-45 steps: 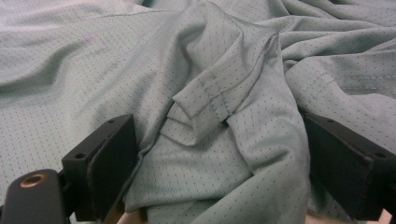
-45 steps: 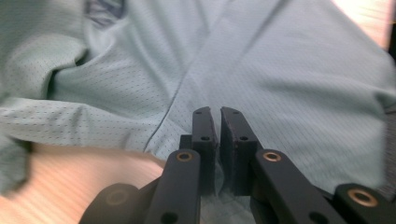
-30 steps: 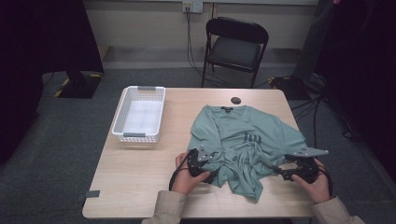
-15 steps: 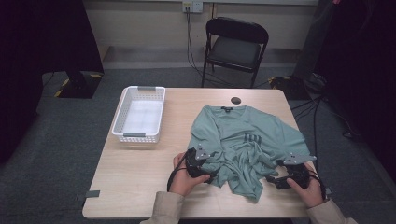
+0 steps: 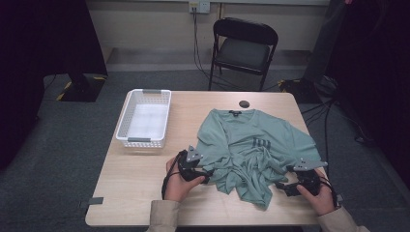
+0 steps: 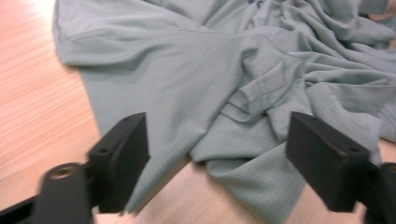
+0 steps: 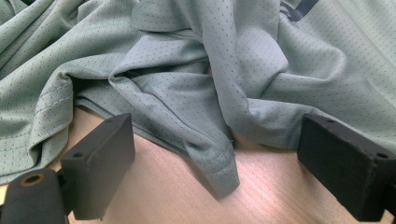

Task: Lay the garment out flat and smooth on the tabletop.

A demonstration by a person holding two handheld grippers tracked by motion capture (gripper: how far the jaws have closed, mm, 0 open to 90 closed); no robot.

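A green T-shirt (image 5: 251,140) lies crumpled on the wooden table (image 5: 135,193), collar at the far side. My left gripper (image 5: 207,174) sits at the shirt's near left edge. In the left gripper view its jaws (image 6: 217,163) stand wide and have just been closing, with a bunched fold of the shirt (image 6: 252,98) between them and no pad pressing on it. My right gripper (image 5: 286,186) rests at the shirt's near right side. In the right gripper view it (image 7: 219,172) is open, with a hemmed fold of the shirt (image 7: 217,163) lying between the jaws.
A white plastic basket (image 5: 140,142) stands at the table's far left. A small black disc (image 5: 244,103) lies near the far edge, beyond the collar. A black folding chair (image 5: 244,48) stands behind the table. Bare wood spreads along the near left.
My left gripper has lifted a little and shifted slightly left at the shirt's edge. The right gripper has edged toward the near edge of the table. The shirt lies as before.
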